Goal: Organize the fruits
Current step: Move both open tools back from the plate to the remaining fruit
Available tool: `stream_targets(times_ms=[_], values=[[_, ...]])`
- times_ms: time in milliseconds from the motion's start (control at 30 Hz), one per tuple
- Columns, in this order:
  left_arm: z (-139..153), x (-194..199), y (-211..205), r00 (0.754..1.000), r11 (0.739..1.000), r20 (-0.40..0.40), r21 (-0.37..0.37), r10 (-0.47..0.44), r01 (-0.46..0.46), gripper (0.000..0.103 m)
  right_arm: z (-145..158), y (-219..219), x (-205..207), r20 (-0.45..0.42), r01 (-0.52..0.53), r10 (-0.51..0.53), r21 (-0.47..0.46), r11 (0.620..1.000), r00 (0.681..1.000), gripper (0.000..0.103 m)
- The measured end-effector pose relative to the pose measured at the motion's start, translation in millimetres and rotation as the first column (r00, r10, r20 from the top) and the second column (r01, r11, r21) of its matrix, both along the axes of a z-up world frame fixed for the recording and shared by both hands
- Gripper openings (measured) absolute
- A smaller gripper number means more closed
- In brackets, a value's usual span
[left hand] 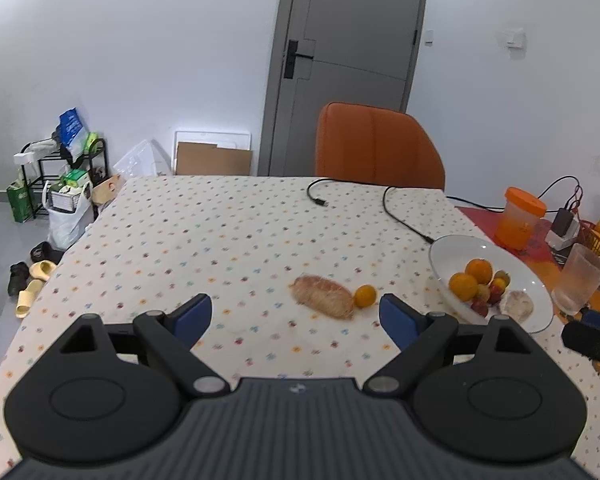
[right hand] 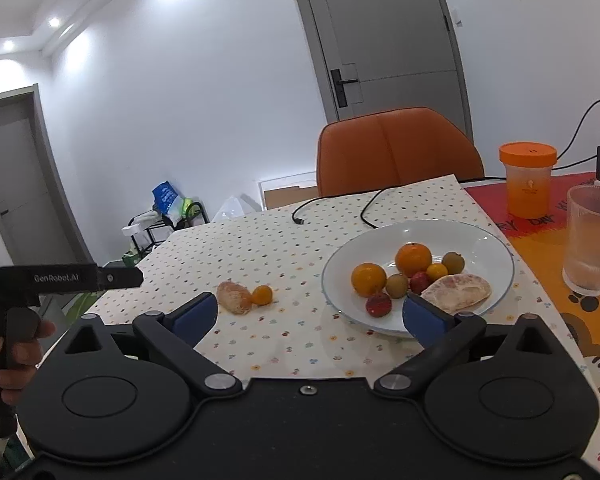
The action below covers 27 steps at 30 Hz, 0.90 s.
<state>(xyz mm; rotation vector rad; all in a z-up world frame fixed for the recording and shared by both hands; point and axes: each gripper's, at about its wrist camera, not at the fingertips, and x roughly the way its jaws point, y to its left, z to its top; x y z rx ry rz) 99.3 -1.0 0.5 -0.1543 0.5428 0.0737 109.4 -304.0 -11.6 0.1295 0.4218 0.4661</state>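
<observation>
A white plate (right hand: 480, 240) (left hand: 456, 248) holds two oranges (right hand: 413, 259), several small red, yellow and greenish fruits, and a peeled pale citrus piece (right hand: 458, 288). Left of the plate, on the dotted tablecloth, lie a peeled segment-like piece (left hand: 322, 296) (right hand: 233, 297) and a small orange fruit (left hand: 365, 296) (right hand: 262, 295) touching it. My left gripper (left hand: 296, 320) is open above the cloth, short of those two, nothing between its fingers. My right gripper (right hand: 310, 318) is open wide in front of the plate's near rim, with nothing held.
An orange chair (left hand: 376, 148) stands at the table's far edge. Black cables (left hand: 396, 212) cross the cloth behind the plate. An orange-lidded cup (right hand: 528, 180) and a clear glass (right hand: 592, 236) stand to the right. A hand holding the left gripper's handle (right hand: 16, 320) shows at left.
</observation>
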Motion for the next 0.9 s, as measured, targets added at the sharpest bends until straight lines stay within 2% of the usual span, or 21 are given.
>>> stream_targets(times_ms=[467,667,733,800,900], values=[[-11.9,17.1,17.8,0.999,0.999,-0.026,-0.043,0.029,-0.03,0.09,-3.5,24.7,23.2,-0.009,-0.092,0.092,0.0,0.996,0.996,0.101],[-23.3,41.8,17.4,0.998,0.998,-0.058,-0.065,0.021,-0.025,0.09,-11.3,41.8,49.1,-0.069,-0.134,0.132,-0.028,0.991,0.989,0.084],[-28.1,50.5,15.3,0.998,0.998,-0.067,-0.063,0.012,-0.016,0.09,-14.9,45.9,55.5,-0.077,-0.146,0.144,-0.029,0.989,0.987,0.081],[-32.0,57.3,14.2,0.997,0.998,-0.072,-0.068,0.01,-0.015,0.09,-19.0,51.5,62.2,-0.081,-0.154,0.15,-0.04,0.987,0.985,0.072],[-38.3,66.8,13.7,0.996,0.996,-0.09,-0.084,0.009,-0.016,0.09,-24.1,58.0,72.7,-0.098,-0.161,0.156,-0.047,0.986,0.983,0.066]])
